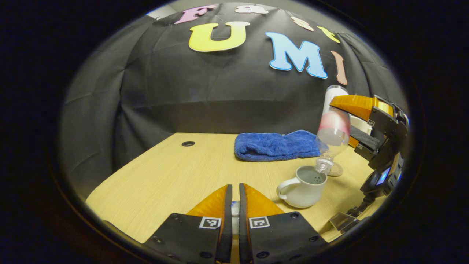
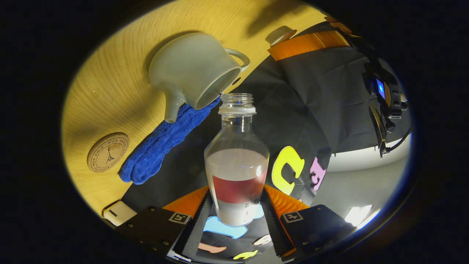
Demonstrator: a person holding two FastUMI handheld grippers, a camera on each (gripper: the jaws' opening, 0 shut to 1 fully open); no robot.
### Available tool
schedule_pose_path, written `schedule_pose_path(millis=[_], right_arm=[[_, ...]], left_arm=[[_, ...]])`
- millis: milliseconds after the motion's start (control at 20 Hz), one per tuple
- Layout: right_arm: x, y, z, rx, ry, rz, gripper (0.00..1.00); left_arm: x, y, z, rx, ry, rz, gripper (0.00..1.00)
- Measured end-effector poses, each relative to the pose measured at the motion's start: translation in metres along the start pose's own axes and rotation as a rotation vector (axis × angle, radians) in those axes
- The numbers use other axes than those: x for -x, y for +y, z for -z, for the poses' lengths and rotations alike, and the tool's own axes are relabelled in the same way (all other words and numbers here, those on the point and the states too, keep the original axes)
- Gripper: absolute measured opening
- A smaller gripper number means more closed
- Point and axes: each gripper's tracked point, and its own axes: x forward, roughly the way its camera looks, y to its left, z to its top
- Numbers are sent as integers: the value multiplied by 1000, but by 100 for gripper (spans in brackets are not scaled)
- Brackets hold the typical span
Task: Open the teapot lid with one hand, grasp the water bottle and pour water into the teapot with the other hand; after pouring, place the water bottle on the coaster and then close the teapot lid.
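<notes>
— What is being held in the containers?

— Water is being kept in the clear plastic bottle (image 2: 236, 161), clamped between the right gripper's (image 2: 237, 216) fingers, mouth tipped over the open white ceramic teapot (image 1: 304, 189) on the wood-grain table (image 1: 165, 176).

— And the left gripper (image 1: 235, 209)?

— A small pale object, probably the lid, is being pinched there. A round cork coaster (image 2: 108, 152) is lying beside the fluffy blue towel (image 1: 276, 145).

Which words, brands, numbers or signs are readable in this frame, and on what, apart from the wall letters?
"MON AMIE": ring print on the cork coaster; the rest of the ring is too small to read.
Water bottle: fine print on its band, too blurred to read.
Square markers: patterns, no words.
</notes>
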Motion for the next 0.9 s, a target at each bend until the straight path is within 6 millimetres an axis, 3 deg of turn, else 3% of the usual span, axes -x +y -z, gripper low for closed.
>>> schedule_pose_path(millis=[200, 650, 800, 900], right_arm=[[3, 25, 8, -216, 40, -109, 76], [19, 77, 12, -944, 176, -391, 77], [28, 83, 9, -1231, 224, -462, 77], [23, 85, 9, -1451, 247, -507, 77]], left_arm=[[1, 3, -2, 10, -7, -6, 14], [-2, 3, 2, 7, -1, -8, 14], [-2, 3, 2, 7, 2, -9, 14], [-3, 3, 3, 8, 3, -9, 14]])
